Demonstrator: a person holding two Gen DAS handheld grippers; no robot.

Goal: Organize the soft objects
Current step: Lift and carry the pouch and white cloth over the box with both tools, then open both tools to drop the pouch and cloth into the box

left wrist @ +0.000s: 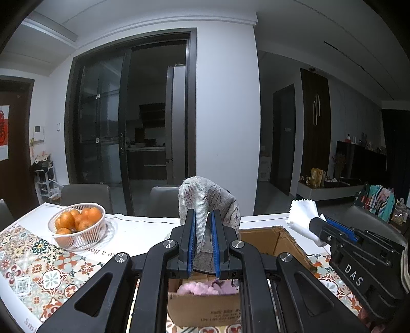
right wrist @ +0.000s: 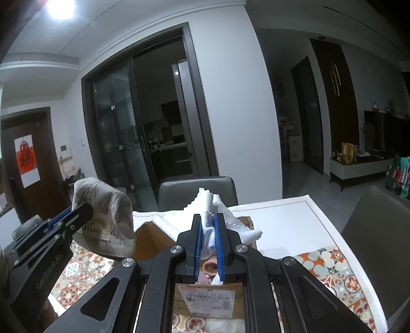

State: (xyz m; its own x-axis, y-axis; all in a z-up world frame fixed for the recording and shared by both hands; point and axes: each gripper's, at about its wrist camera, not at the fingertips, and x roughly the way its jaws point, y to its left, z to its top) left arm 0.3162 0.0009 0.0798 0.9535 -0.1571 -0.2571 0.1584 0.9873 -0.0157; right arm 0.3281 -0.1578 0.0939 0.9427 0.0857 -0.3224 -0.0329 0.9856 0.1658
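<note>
1. Grey printed cloth is pinched in the closed left gripper, bunching upward past its fingertips.
2. One white zigzag-edged cloth is clamped likewise in the right gripper.
3. Both hang above one cardboard box holding a pink soft item.
4. One basket of oranges sits far left on the surface.

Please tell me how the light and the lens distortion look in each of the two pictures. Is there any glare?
Left wrist view: dim, even light, no glare; the fisheye bows the door frame, and the left gripper with its grey patterned cloth is sharp. Right wrist view: a ceiling lamp flares at top left; walls curve; the white cloth looks slightly overexposed.
</note>
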